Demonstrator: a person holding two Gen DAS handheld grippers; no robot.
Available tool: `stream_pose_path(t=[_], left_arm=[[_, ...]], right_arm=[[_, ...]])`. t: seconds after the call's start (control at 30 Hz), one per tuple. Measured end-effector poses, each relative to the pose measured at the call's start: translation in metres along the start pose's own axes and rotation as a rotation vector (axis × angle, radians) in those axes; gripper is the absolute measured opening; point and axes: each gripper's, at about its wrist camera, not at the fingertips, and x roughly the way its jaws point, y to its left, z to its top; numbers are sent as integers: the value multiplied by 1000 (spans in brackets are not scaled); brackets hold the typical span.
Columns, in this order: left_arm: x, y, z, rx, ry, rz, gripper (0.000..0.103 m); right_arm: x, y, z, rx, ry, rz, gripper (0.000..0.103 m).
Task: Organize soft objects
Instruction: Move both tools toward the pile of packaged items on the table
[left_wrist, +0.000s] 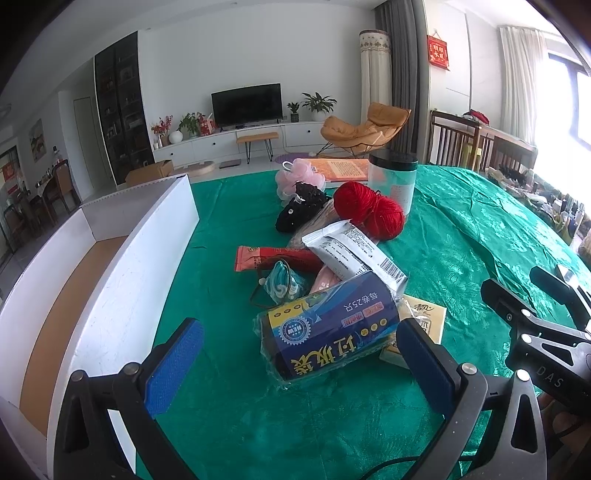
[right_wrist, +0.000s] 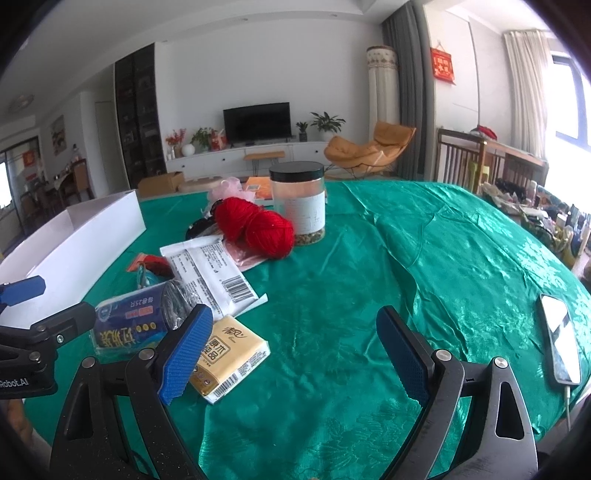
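A pile of soft things lies on the green cloth: red yarn (left_wrist: 371, 211) (right_wrist: 258, 226), a pink mesh puff (left_wrist: 300, 173), a black knitted item (left_wrist: 301, 210), a teal pouch (left_wrist: 282, 284), a white packet (left_wrist: 351, 254) (right_wrist: 210, 273), a red packet (left_wrist: 275, 258), a blue roll of bin bags (left_wrist: 328, 328) (right_wrist: 129, 321) and a yellow tissue pack (right_wrist: 229, 354). My left gripper (left_wrist: 299, 365) stands open just short of the blue roll. My right gripper (right_wrist: 295, 354) is open over bare cloth, with the tissue pack by its left finger.
A long white cardboard box (left_wrist: 110, 280) (right_wrist: 74, 240) lies open along the left. A clear jar with a black lid (right_wrist: 299, 203) and an orange book (left_wrist: 340, 170) sit behind the pile. A phone (right_wrist: 559, 343) rests on the cloth (right_wrist: 406, 258) at the right.
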Motion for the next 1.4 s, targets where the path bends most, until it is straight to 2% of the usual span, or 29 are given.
stream_pose_path(t=[1.13, 1.4], left_arm=[[5, 3, -2, -5, 13, 10, 103], [7, 7, -3, -7, 13, 18, 103]], right_arm=[[3, 2, -1, -8, 14, 14, 92], [6, 5, -1, -20, 32, 42, 92]])
